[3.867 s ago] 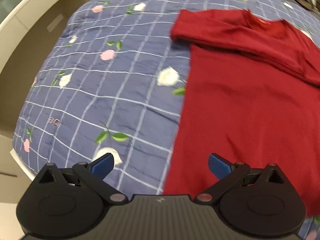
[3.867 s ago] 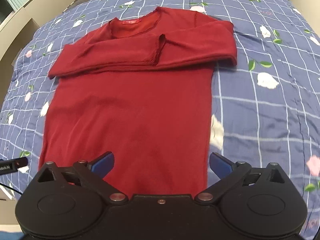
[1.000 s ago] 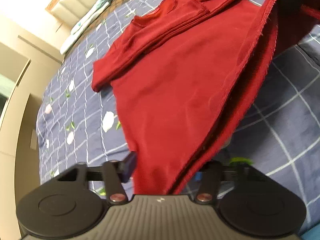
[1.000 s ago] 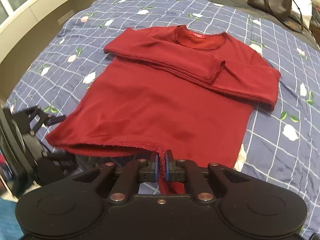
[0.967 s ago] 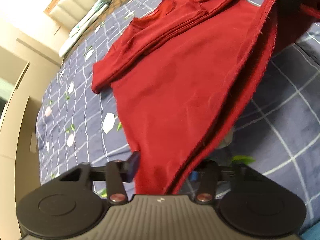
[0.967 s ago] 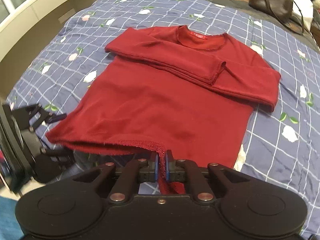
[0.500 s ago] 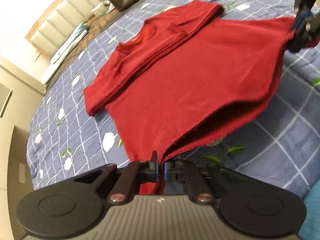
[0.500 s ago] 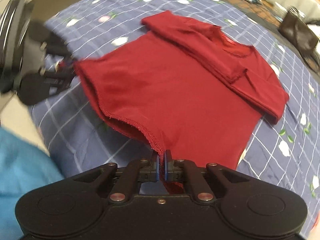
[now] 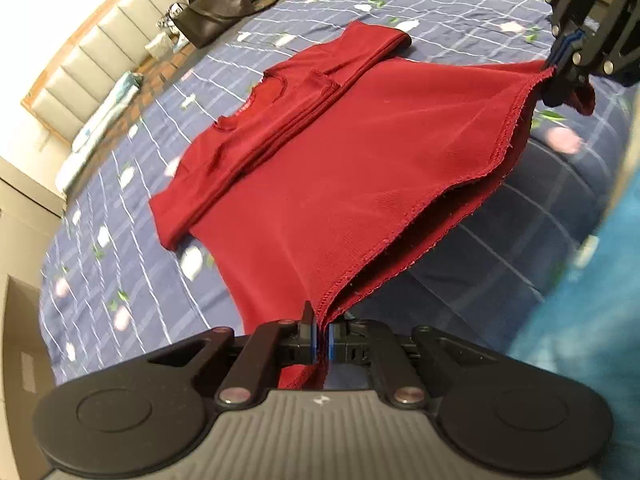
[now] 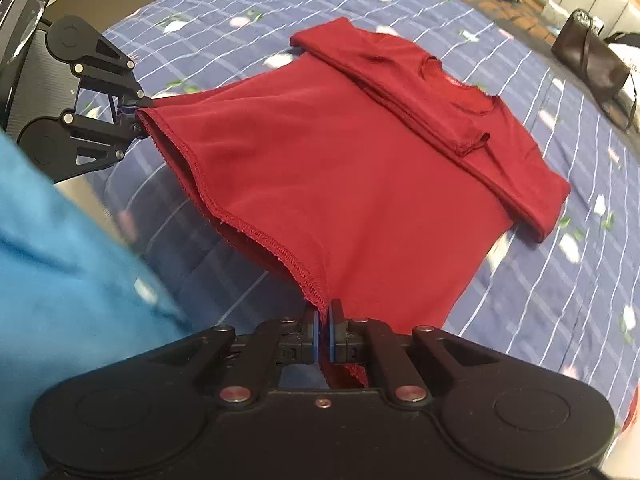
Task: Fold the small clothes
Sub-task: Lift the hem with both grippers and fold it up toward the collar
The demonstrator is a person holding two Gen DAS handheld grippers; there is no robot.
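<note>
A dark red long-sleeved top (image 9: 340, 168) (image 10: 340, 168) lies on a blue flowered quilt, its sleeves folded across the chest. My left gripper (image 9: 320, 338) is shut on one bottom corner of the hem. My right gripper (image 10: 323, 332) is shut on the other bottom corner. The hem is lifted off the quilt and hangs in a slack curve between the two. Each gripper shows in the other's view: the right gripper (image 9: 560, 60) at the top right, the left gripper (image 10: 134, 114) at the left.
The quilt (image 9: 460, 12) (image 10: 560, 280) covers the bed all around the top. A dark handbag (image 9: 216, 16) (image 10: 592, 64) and a padded headboard (image 9: 100, 64) stand past the collar end. A blue cloth surface (image 10: 52, 260) fills the near side.
Both grippers closed on the hem corners, then raised them. In the last half second the hem rose a little higher and the views swung towards the headboard.
</note>
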